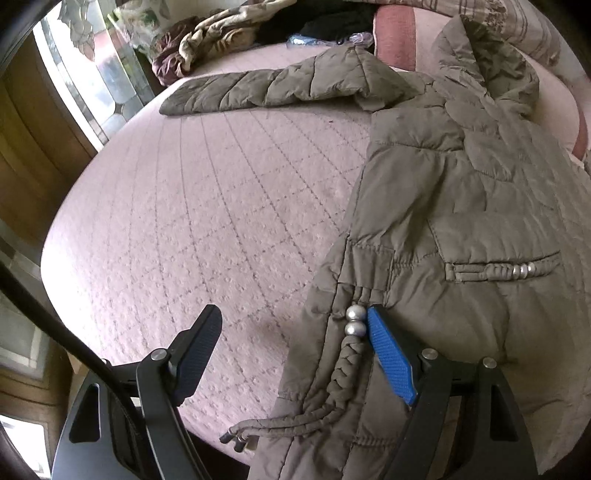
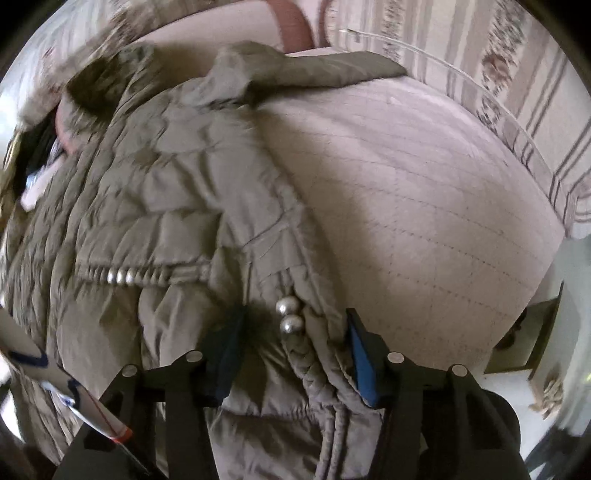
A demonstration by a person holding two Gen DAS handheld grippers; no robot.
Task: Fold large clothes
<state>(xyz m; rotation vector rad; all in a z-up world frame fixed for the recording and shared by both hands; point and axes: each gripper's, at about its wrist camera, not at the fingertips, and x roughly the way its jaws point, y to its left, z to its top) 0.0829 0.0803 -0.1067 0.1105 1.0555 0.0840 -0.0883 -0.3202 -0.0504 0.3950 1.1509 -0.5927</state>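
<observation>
An olive quilted jacket (image 1: 461,206) lies spread on a pink quilted bed (image 1: 207,206), one sleeve (image 1: 258,88) stretched to the left. My left gripper (image 1: 295,325) is open at the jacket's lower left edge, its right finger (image 1: 391,354) on the fabric beside a braided drawstring with two silver beads (image 1: 355,321). In the right wrist view, the jacket (image 2: 166,192) fills the left half. My right gripper (image 2: 291,332) is open around the jacket's right edge, with fabric and the beaded cord (image 2: 288,315) between the fingers.
Crumpled clothes and a patterned blanket (image 1: 221,33) lie at the bed's far end. A window and wooden frame (image 1: 74,92) stand on the left. A striped floral pillow or wall covering (image 2: 517,92) borders the bed (image 2: 424,206) on the right. A pink pillow (image 1: 395,37) lies behind the jacket.
</observation>
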